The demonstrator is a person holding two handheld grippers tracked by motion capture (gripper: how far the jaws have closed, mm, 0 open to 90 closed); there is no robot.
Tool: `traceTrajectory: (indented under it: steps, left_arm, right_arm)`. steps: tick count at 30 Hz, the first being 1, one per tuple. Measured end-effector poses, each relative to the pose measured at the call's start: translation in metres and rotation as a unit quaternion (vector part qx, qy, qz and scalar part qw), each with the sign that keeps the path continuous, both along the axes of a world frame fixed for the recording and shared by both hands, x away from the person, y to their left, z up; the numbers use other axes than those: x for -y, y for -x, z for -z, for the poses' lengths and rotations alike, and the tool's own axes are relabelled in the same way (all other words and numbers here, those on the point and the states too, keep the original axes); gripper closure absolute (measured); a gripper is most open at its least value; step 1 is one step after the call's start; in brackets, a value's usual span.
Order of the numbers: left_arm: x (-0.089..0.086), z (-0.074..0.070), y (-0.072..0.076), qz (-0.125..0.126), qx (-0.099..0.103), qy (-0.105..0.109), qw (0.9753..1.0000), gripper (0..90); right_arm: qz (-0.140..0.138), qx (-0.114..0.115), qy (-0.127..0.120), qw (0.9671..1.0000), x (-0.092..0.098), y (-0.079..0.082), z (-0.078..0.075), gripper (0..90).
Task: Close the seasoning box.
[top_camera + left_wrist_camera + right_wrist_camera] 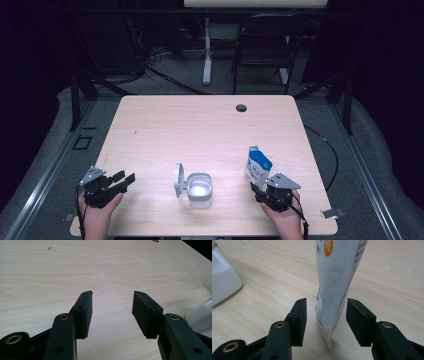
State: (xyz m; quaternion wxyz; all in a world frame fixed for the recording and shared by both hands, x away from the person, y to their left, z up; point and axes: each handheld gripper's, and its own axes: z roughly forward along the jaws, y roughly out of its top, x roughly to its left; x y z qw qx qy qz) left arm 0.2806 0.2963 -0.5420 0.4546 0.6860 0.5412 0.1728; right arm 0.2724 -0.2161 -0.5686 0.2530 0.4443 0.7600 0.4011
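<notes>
From the high view I see the blue-and-white pouch [257,169] standing upright on the tabletop [200,130], right of the open white container [198,189]. My right gripper [326,312] view shows more: the pouch stands between my open jaws, not yet clamped. My left gripper [112,307] has its jaws apart over bare wood.

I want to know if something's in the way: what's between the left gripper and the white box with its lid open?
Nothing: in the high view only bare table separates the left gripper from the white box.
</notes>
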Motion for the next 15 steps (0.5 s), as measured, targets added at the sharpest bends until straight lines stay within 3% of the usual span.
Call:
traceTrajectory:
  steps: [15]
  left_arm:
    - [0.010, -0.008, 0.002, 0.019, 0.010, -0.005, 0.9998, 53.4]
  right_arm:
    - [-0.003, 0.015, -0.008, 0.9998, 0.004, 0.016, -0.004, 45.6]
